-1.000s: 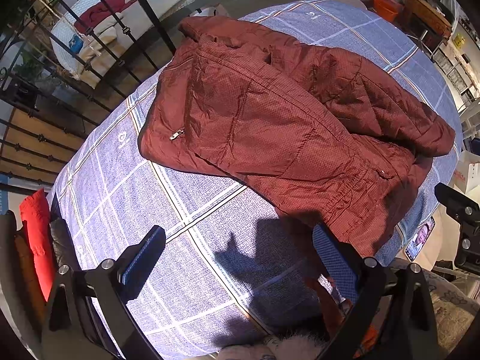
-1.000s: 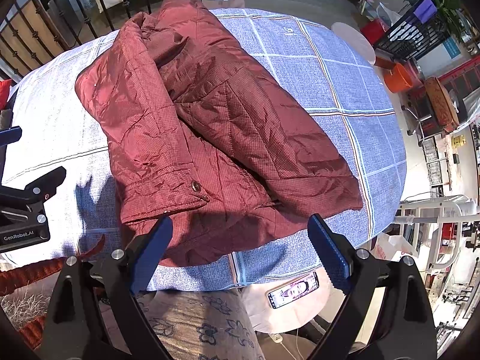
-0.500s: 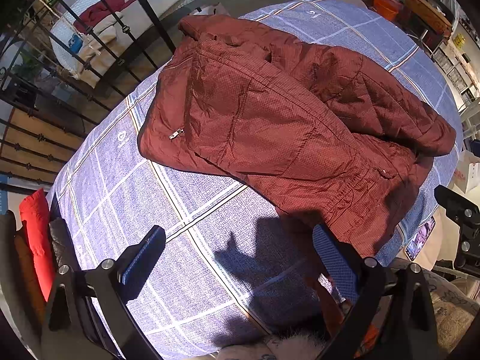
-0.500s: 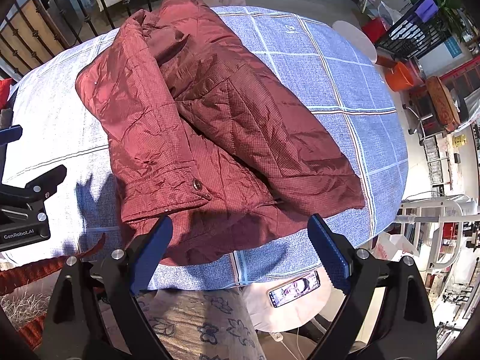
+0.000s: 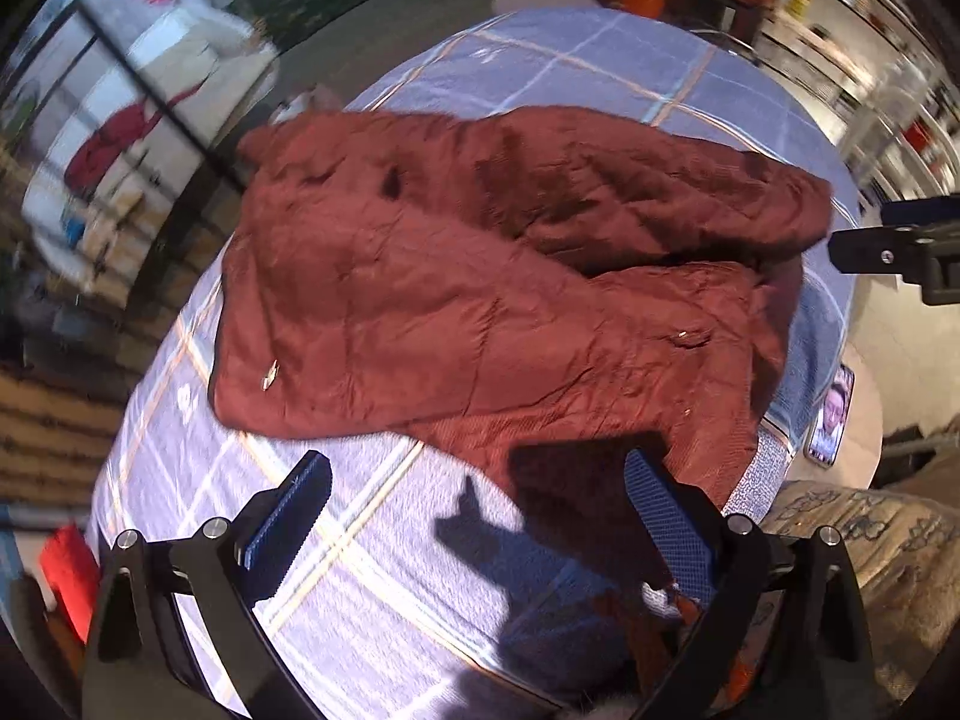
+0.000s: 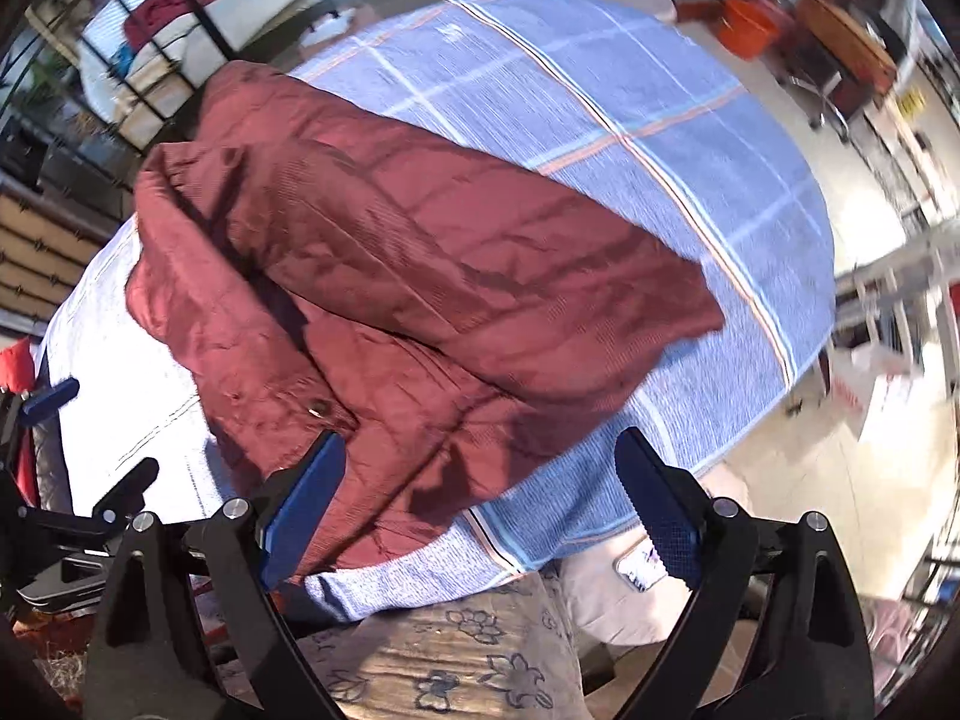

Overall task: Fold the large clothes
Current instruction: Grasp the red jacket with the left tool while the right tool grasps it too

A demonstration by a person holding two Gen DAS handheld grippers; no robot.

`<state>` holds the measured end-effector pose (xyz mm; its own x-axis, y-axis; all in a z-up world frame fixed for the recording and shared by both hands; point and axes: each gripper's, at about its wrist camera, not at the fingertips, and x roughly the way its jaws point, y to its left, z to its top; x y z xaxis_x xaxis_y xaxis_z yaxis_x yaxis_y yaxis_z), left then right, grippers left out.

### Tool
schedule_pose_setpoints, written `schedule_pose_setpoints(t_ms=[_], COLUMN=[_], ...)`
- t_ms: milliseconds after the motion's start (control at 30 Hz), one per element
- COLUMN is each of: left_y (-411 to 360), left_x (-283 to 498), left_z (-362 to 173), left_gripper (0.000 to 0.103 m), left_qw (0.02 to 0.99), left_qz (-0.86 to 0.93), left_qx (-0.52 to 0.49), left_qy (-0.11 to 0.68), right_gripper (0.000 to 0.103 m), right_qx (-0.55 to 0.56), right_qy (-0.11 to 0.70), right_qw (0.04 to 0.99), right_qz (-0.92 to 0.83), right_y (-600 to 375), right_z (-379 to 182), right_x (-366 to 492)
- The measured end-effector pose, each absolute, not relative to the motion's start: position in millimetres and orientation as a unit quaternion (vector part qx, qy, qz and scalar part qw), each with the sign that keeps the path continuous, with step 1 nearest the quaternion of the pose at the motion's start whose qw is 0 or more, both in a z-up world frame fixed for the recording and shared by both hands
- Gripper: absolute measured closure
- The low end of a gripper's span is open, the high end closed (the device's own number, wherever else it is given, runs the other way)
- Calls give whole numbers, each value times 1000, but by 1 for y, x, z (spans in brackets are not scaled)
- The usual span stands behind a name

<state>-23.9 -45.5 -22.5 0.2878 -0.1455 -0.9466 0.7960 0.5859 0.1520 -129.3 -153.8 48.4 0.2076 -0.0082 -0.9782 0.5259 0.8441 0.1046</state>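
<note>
A dark red jacket [image 5: 510, 276] is spread, partly folded, on a desk [image 6: 630, 120] covered in blue checked cloth. The left claw [image 5: 477, 516] is held wide, empty, just short of the jacket's hem. The right claw [image 6: 480, 498] is likewise held wide, with the jacket's near edge seen between its fingers [image 6: 306, 498].

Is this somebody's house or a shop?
Probably a home, perhaps a lived-in loft. A red jacket lies on a bed under a blue checked cover, with a phone beside it and a black railing behind.
</note>
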Motion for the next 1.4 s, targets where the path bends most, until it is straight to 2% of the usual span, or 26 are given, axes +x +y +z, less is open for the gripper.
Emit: schedule_pose_setpoints(t_ms=[233, 400, 533, 667, 733, 800, 900, 1000, 1100, 1300, 1333, 1367, 1400], left_y=[-105, -153, -193, -230, -234, -241, -243, -258, -259, -244, -242, -240, -237], left_x=[-34, -37, -34, -34, -34, -35, -28, 22, 82, 109, 111, 110, 105], left_z=[-15, -35, -60, -97, -113, -123, -122, -99, -76, -57, -55, -53, -50], left_gripper=[7, 6, 6, 8, 22, 45, 65, 78, 83, 84, 85, 85, 85], left_qw=[689, 575, 477, 412, 387, 373, 391, 483, 566, 615, 616, 619, 625], left_qz=[-450, -533, -572, -581, -587, -590, -597, -577, -540, -517, -517, -517, -515], left_qx=[450, 584, 642, 674, 679, 679, 643, 553, 441, 368, 366, 363, 357], left_qy=[347, 210, 182, 196, 210, 228, 279, 358, 439, 468, 467, 467, 466], right_gripper=[13, 13, 13, 13, 13, 13, 13, 13, 13, 13, 18, 32, 74], right_qx=[266, 299, 321, 350, 366, 401, 449, 492, 487, 449, 449, 445, 445], right_qy=[615, 612, 612, 613, 613, 608, 592, 575, 568, 545, 542, 535, 528], right_qw=[719, 702, 687, 667, 658, 644, 631, 626, 641, 682, 681, 686, 695], right_qz=[-184, -206, -226, -239, -240, -234, -220, -189, -171, -191, -200, -211, -200], right_y=[-168, -188, -204, -218, -225, -233, -244, -250, -252, -263, -265, -266, -265], right_z=[20, 8, -2, -16, -26, -42, -64, -86, -99, -117, -119, -115, -110], right_x=[-151, -170, -188, -203, -209, -217, -223, -214, -193, -149, -145, -140, -135])
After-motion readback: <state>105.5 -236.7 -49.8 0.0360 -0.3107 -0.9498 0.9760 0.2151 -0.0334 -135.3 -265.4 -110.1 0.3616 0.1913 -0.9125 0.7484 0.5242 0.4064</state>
